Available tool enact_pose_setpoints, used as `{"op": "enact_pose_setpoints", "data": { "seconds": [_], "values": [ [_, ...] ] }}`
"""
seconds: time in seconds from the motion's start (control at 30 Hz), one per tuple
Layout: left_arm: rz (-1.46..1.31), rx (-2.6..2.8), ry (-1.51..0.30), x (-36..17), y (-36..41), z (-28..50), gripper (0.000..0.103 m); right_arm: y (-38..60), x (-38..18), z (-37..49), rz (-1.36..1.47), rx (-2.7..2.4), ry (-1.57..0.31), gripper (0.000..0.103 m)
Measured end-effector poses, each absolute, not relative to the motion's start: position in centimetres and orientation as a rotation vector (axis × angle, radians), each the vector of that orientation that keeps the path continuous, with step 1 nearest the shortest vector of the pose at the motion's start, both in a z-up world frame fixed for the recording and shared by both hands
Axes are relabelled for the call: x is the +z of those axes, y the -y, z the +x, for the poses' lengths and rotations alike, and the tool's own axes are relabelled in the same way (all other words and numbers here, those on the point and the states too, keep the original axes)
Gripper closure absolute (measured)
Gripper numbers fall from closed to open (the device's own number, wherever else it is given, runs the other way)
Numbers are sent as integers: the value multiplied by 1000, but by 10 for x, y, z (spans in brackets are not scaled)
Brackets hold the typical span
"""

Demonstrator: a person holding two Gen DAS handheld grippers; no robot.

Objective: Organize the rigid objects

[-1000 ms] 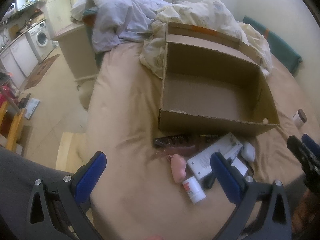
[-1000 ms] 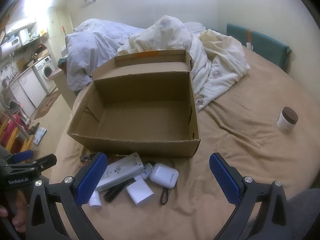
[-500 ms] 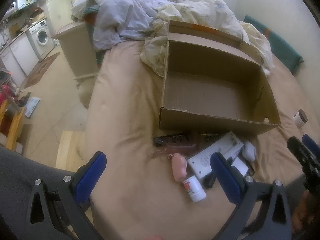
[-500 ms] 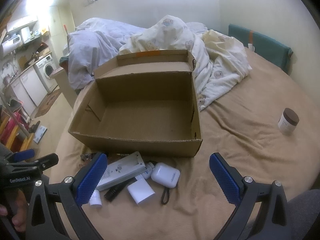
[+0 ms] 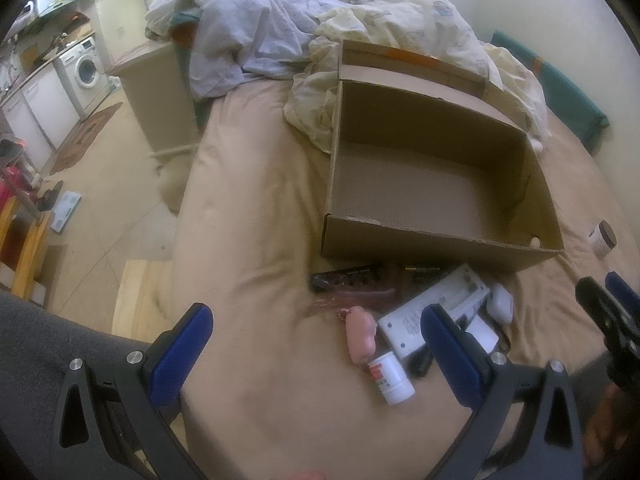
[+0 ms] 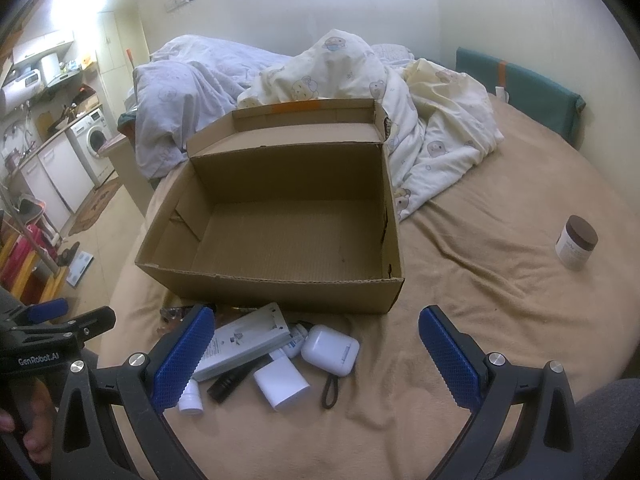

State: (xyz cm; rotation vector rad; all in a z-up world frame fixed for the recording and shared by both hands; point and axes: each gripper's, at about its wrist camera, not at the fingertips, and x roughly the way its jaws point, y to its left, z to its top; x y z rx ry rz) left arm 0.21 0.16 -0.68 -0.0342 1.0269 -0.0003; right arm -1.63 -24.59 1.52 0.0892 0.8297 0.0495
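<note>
Right wrist view puts my right gripper (image 6: 314, 354) low over a tan bedsheet (image 6: 480, 320), its blue-padded fingers (image 6: 182, 356) spread wide with nothing between them. Straight ahead sits an open brown cardboard box (image 6: 280, 288), its flap standing up at the back; in this view I see nothing on its floor. Just in front of its near wall lies a cluster of small things: a long white rectangular device with printed text (image 6: 244, 340), a white rounded earbud case (image 6: 330, 349) just right of it, a white flat block (image 6: 282, 386) nearer to me, a black slim cylinder (image 6: 230, 380) angled between the device and the block, a black cord loop (image 6: 330, 390), and a small white bottle (image 6: 190, 398) partly behind my left-hand finger. Well off to the right, alone on the sheet, stands a white jar with a dark brown lid (image 6: 576, 242). Rumpled printed bedding (image 6: 420, 120) is heaped behind the box.

From the left wrist view, my left gripper (image 5: 316, 342) is also spread wide and empty, hovering over bare sheet left of the cluster. There I also see a pink soft-looking figure (image 5: 361, 334) beside the white bottle with a red label (image 5: 391, 378), and a dark flat remote-like bar (image 5: 344, 278) close against the box's front wall. A small pale round item (image 5: 534, 243) rests in the box's near right corner.
</note>
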Motion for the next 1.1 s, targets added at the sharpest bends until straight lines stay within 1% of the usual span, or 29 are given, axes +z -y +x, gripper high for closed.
{"op": "enact_pose_setpoints", "data": {
  "seconds": [1.1],
  "values": [
    [-39, 14, -1055, -11, -5, 6, 0, 245, 12, -16, 85, 47, -835, 0]
  ]
}}
